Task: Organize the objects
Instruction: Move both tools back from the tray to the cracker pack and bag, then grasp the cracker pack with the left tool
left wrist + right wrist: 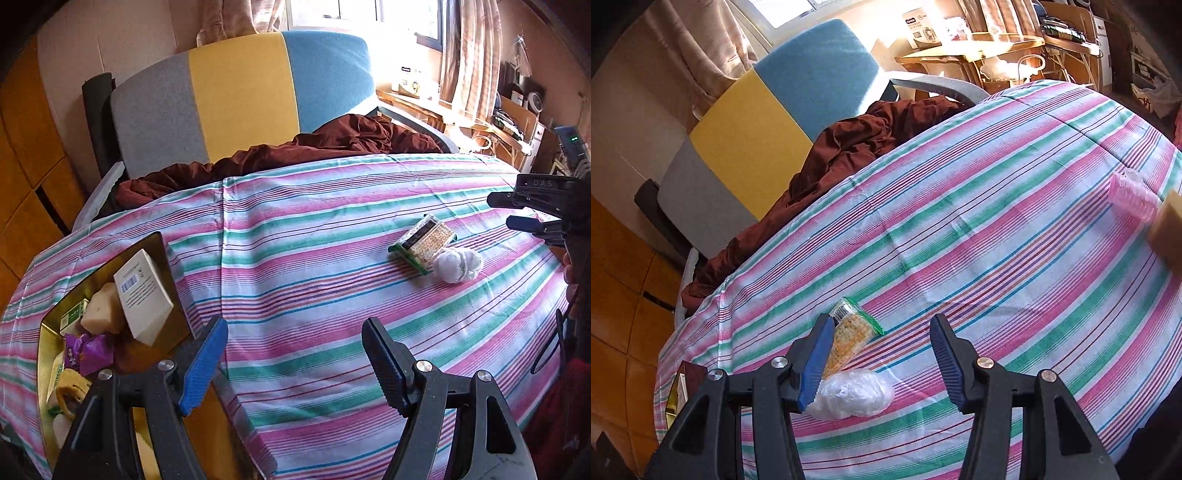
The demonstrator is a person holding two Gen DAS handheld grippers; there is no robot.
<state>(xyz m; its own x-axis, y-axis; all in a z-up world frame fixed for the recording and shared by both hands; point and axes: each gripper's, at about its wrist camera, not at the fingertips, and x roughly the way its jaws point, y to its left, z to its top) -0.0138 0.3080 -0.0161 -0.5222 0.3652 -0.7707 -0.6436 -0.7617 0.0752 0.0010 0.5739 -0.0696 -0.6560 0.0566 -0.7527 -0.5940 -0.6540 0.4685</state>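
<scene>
A gold tin box (155, 243) sits at the left on the striped cloth (314, 229); it holds a white carton (142, 295), a purple packet (88, 352) and other small items. My left gripper (295, 358) is open and empty beside the tin, to its right. A green-edged cracker packet (423, 242) and a white plastic-wrapped bundle (458, 264) lie together at the right. My right gripper (879, 358) is open and empty just above them, with the packet (849, 339) and bundle (853, 395) beside its left finger; it also shows in the left wrist view (517, 212).
A pink ribbed roller (1134, 195) and a tan box edge (1167, 229) lie at the cloth's right side. A dark red blanket (314, 147) is heaped on a grey, yellow and blue sofa (240, 92) behind. A cluttered wooden side table (971, 55) stands by the window.
</scene>
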